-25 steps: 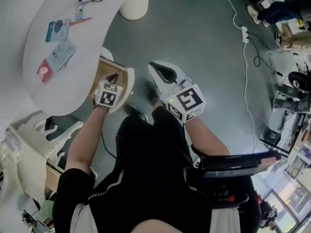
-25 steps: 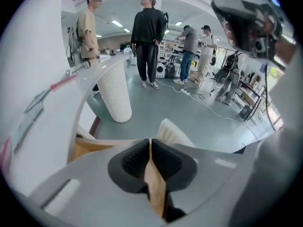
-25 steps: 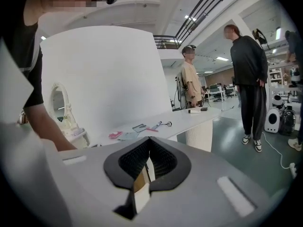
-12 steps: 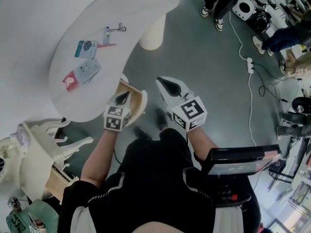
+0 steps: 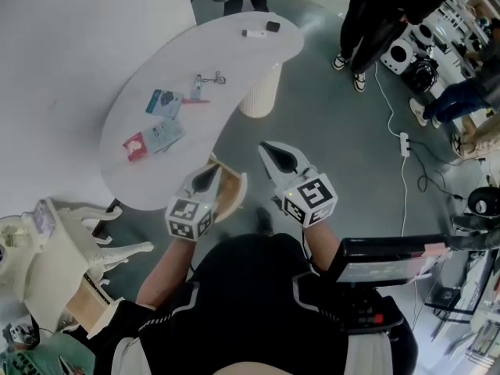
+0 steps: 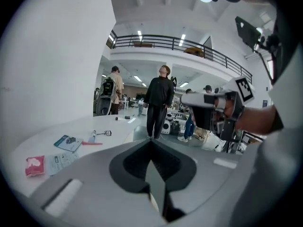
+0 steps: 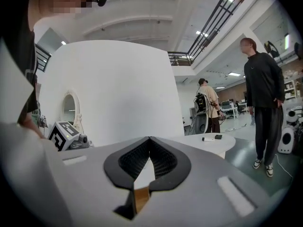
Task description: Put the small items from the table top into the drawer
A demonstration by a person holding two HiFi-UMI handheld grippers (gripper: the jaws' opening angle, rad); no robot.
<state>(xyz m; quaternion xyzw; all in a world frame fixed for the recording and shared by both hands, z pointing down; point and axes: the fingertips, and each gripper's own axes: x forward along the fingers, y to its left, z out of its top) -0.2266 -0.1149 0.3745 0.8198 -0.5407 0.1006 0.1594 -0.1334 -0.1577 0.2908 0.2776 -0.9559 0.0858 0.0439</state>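
- Left gripper (image 6: 151, 141): the jaws are closed tip to tip, and I see nothing caught between the dark ribbed pads.
- Right gripper (image 7: 149, 138): also closed and empty. It sits level and points past the far end of the table.
- Drawer (image 5: 233, 192): it stands pulled open just under the left gripper, at the near edge of the table. It is pale bare wood with a curved front.
- Table (image 5: 234, 61): a smooth white top shaped like a long bean, on a ribbed white post.
- Small things: none is in the drawer as far as I can see; they lie on the top, ahead and left of the left gripper.
- Nearest is a flat red packet (image 5: 134, 145), with a pale printed card (image 5: 166, 133) just beside it.
- Further along are a blue card (image 5: 162, 101), a thin red stick (image 5: 194, 101) and a small wire tool with loop handles (image 5: 211, 78).
- A white stick (image 5: 252, 33) and a small dark block (image 5: 272, 26) lie well apart from the rest at the far end.
- My judgement: the left hand is nearer the cluster and the drawer. The cards lie flat with their long sides across its line, so I would need to catch an edge.
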